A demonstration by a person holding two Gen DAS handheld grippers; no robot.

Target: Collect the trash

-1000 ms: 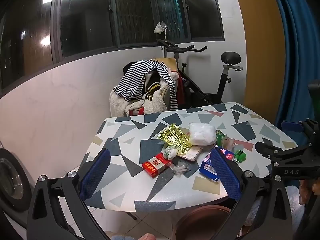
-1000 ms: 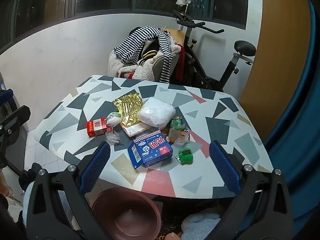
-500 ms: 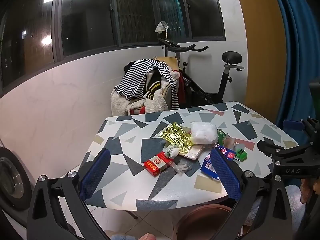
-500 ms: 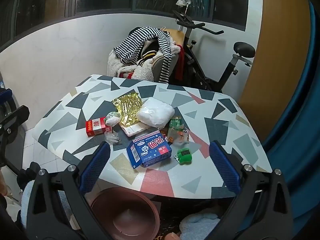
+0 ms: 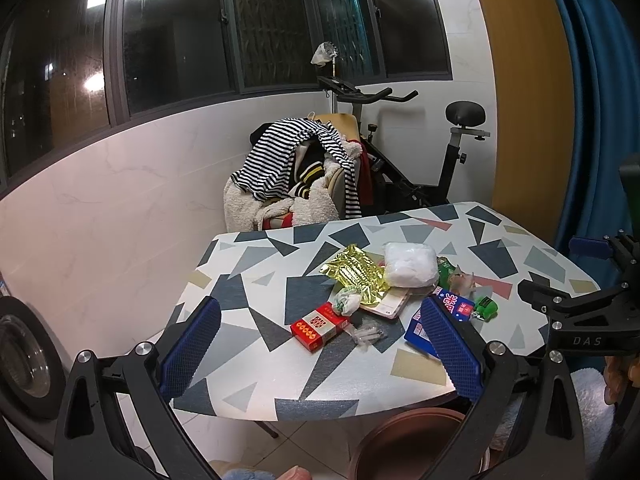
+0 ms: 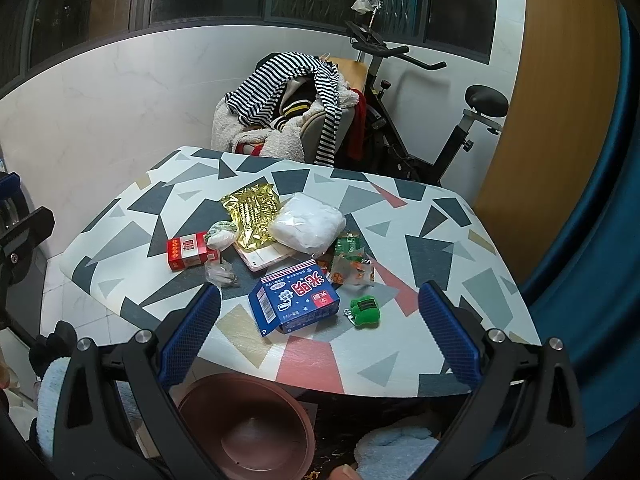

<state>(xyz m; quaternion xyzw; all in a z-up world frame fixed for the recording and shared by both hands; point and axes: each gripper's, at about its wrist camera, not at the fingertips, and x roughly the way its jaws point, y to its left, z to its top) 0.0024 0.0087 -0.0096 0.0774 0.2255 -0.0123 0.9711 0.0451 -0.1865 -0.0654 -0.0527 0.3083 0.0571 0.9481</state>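
Right gripper (image 6: 319, 336): jaws spread wide, nothing held, poised above the near edge of the table (image 6: 460, 364). Left gripper (image 5: 320, 350): likewise wide open and empty, held off the near left corner.

Step in hand, as judged: first pick not yet made; all trash lies uncollected. A brown basin (image 6: 244, 428) on the floor below the near edge is presumed to be the receptacle.

Handling advice:
- Blue box (image 6: 294, 302), nearest the near edge with its flap open, is best taken first, gripped across its short sides so the flap is not crushed outward.
- Red packet (image 6: 192, 250), toward the left edge, suits the left gripper.
- Soft or crinkled pieces are to be pinched at a raised fold, not pressed flat against the surface.
- Items resting on one another are to be lifted from the top, lest neighbours be dragged off the edge.

Trash, as seen (clustered mid-surface, well short of the far edge):
- Gold foil wrapper (image 6: 254, 210), crumpled, reflective.
- White plastic bag (image 6: 308, 226), puffy, overlapping the foil and a pale flat card (image 6: 260, 258).
- Small white-green wad (image 6: 222, 234), touching the red packet.
- Clear crumpled wrapper (image 6: 220, 272).
- Green-orange snack wrappers (image 6: 352, 262).
- Small green object (image 6: 365, 310), just beside the blue box.
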